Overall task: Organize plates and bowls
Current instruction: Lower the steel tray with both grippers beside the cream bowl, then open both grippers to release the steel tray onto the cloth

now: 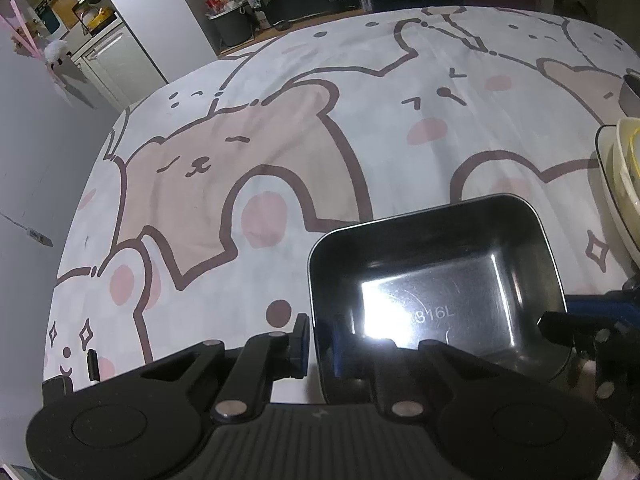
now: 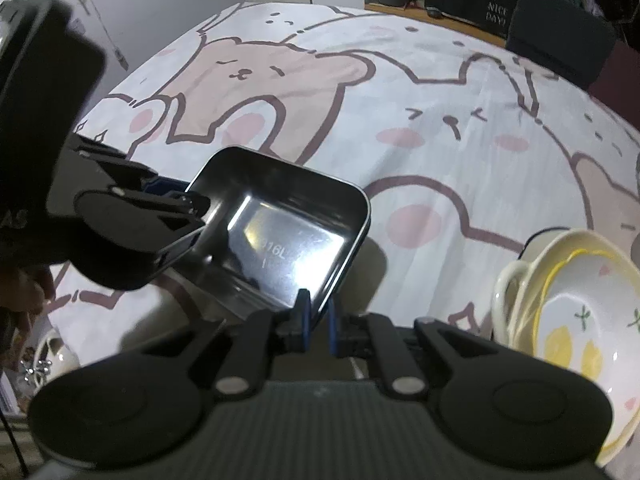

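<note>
A rectangular steel tray (image 1: 436,280) stamped "316L" hangs a little above the bear-print cloth, tilted, held from two sides. My left gripper (image 1: 320,340) is shut on its left rim wall, one finger inside and one outside. In the right wrist view that same gripper (image 2: 192,216) bites the tray (image 2: 280,236) from the left, while my right gripper (image 2: 317,316) is shut on the near rim. A stack of cream and white bowls (image 2: 580,320), the top one painted with lemons, rests on a dark-rimmed plate to the right, also at the edge of the left wrist view (image 1: 624,184).
The tablecloth (image 1: 280,140) covers the whole table. A black marker (image 1: 92,364) lies near the front left edge. A small white cup (image 2: 52,356) sits low on the left. A dark box (image 2: 560,40) stands at the far edge, and a metal vessel (image 1: 631,88) at far right.
</note>
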Demonstrator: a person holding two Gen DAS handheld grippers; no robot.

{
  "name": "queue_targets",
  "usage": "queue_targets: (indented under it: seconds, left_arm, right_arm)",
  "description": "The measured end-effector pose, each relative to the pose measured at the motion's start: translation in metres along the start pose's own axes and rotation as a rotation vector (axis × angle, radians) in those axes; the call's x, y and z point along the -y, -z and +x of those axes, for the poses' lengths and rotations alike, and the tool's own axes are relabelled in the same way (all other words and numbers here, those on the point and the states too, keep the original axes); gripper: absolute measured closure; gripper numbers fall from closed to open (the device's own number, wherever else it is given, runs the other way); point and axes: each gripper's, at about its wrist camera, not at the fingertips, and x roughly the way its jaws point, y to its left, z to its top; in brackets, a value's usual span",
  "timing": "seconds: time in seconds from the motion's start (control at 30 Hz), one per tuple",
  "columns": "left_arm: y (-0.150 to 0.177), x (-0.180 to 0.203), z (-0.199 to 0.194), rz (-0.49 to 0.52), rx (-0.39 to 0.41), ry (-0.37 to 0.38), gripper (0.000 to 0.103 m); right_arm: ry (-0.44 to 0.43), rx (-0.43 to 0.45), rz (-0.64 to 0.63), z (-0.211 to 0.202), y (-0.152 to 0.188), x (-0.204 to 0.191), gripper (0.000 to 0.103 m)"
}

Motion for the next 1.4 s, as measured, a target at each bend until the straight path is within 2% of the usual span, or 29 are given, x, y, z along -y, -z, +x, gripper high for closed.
queue_targets:
  seconds: [0.3,0.43,0.6,0.93,1.0,1.07,1.13,1.4]
  left_arm:
    - [-0.002,0.001,0.002,-0.005,-0.007,0.0,0.088]
    - [-0.003,0.001,0.003,-0.007,-0.01,-0.001,0.088]
    - [-0.002,0.001,0.003,-0.007,-0.011,-0.004,0.087]
    - [-0.001,0.0,0.002,-0.007,-0.016,-0.004,0.086]
    - [0.0,-0.001,0.003,-0.015,-0.023,-0.001,0.082]
    - [0.002,-0.002,0.003,-0.017,-0.035,-0.002,0.068]
    - [0.004,-0.004,0.003,-0.017,-0.036,0.002,0.063]
    - [0.008,-0.016,-0.005,-0.079,-0.007,0.024,0.052]
  right_arm:
    - [-0.014,-0.002,0.039,0.0,0.0,0.004,0.091]
    - [-0.028,-0.013,0.096,0.002,0.0,0.011,0.09]
    - [-0.035,-0.019,0.137,0.003,-0.001,0.018,0.08]
    - [-0.053,-0.026,0.176,0.007,-0.003,0.024,0.08]
    - [-0.054,-0.027,0.177,0.007,-0.003,0.025,0.08]
    - [-0.058,-0.024,0.187,0.007,-0.004,0.026,0.079]
    - [-0.062,-0.013,0.19,0.007,-0.005,0.027,0.079]
    - [-0.096,-0.002,0.213,0.007,-0.007,0.029,0.076]
